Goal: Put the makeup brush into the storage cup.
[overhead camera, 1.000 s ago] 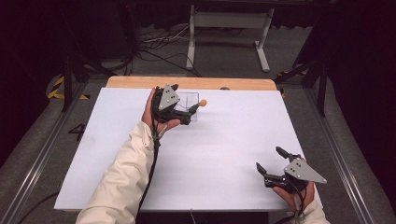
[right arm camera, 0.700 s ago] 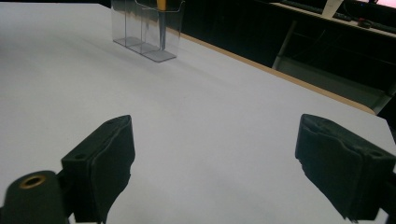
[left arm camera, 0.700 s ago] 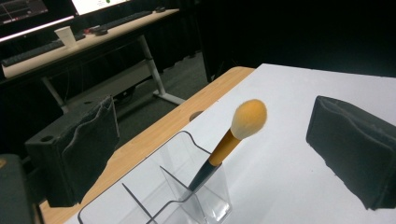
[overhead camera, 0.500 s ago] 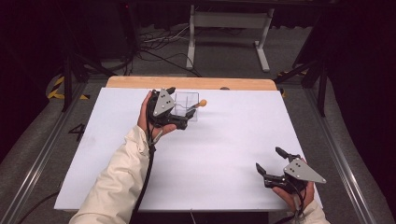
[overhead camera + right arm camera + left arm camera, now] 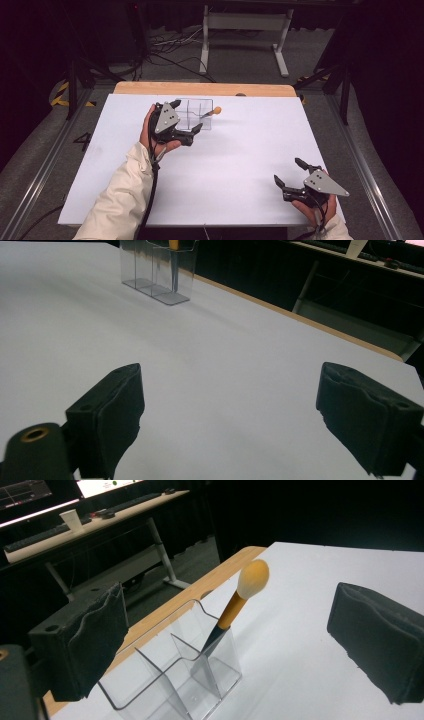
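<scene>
Clear plastic organizer [image 5: 196, 114]: sits near the far edge of your counter [image 5: 235, 165], just in front of the wooden strip. From the high view it's see-through enough that the walls are hard to pick out against the white.
Organizer in the right gripper view [image 5: 156, 271]: top is cut off by the frame edge, so you only get the lower walls and base, way off at the far end.
Brush [image 5: 235, 605]: orange handle, pale fluffy head, standing tilted in the corner compartment on the far right of the organizer, head leaning out past the rim. The dark lower end is blurry through the plastic, so I can't say exactly how it rests on the bottom.
Brush in the high view [image 5: 216, 110]: basically just an orange dot, with the thin handle barely visible.
Left gripper [image 5: 192, 133]: your hand has it right at the organizer's near left side. Jaws are spread wide and nothing's between them. In the left gripper view [image 5: 235, 645] the organizer and brush sit in the gap, touching neither pad as far as I can see.
Right gripper [image 5: 292, 174]: parked at the near right corner of the counter, well apart from the organizer. Jaws wide apart, holding nothing, with bare white counter between them [image 5: 230, 415].
</scene>
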